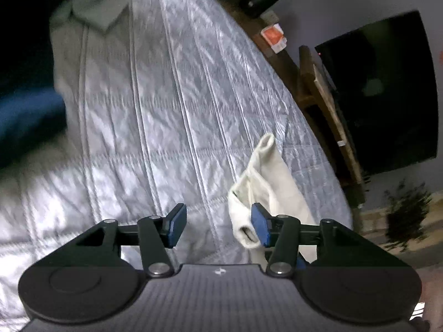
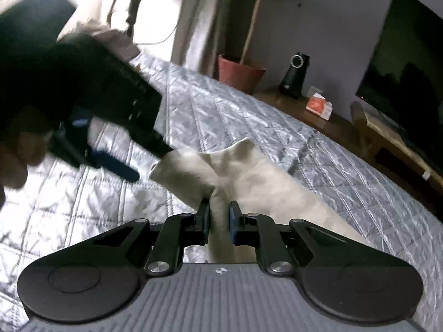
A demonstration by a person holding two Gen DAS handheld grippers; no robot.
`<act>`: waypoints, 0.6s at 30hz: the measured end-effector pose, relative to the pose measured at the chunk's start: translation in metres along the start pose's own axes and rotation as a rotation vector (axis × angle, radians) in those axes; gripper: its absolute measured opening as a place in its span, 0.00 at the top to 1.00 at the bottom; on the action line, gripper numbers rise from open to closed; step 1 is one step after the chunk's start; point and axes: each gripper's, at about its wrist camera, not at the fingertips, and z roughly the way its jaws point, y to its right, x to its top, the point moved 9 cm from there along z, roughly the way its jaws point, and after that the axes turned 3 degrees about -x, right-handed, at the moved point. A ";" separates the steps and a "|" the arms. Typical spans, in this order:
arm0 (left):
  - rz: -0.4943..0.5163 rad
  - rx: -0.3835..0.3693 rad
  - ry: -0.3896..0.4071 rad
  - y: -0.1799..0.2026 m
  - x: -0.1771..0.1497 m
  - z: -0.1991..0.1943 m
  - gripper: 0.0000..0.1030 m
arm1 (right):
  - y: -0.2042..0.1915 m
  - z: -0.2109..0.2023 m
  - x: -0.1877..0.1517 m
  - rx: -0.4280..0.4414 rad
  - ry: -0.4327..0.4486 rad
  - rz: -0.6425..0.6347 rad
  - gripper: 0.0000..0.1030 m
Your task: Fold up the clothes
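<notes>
A cream-white garment (image 2: 249, 179) hangs bunched above the quilted grey bedspread (image 2: 304, 144). My right gripper (image 2: 219, 218) is shut on a fold of it and holds it up. In the left wrist view the same garment (image 1: 274, 171) hangs beside my right-hand blue pad (image 1: 260, 225). My left gripper (image 1: 218, 225) is open, and nothing is between its pads. The left gripper also shows in the right wrist view (image 2: 110, 149), blurred, at the garment's left corner.
A grey collared shirt (image 1: 91, 13) lies at the far left of the bedspread (image 1: 166, 96). A wooden bench (image 2: 318, 116) with a dark device (image 2: 295, 74), an orange packet (image 2: 318, 105) and a potted plant (image 2: 241, 72) runs along the bed's far side. A black TV (image 2: 409, 63) hangs on the wall.
</notes>
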 end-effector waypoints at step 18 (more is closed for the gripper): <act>-0.108 -0.135 -0.007 0.017 0.015 0.039 0.46 | -0.019 -0.007 -0.027 0.049 0.019 -0.090 0.82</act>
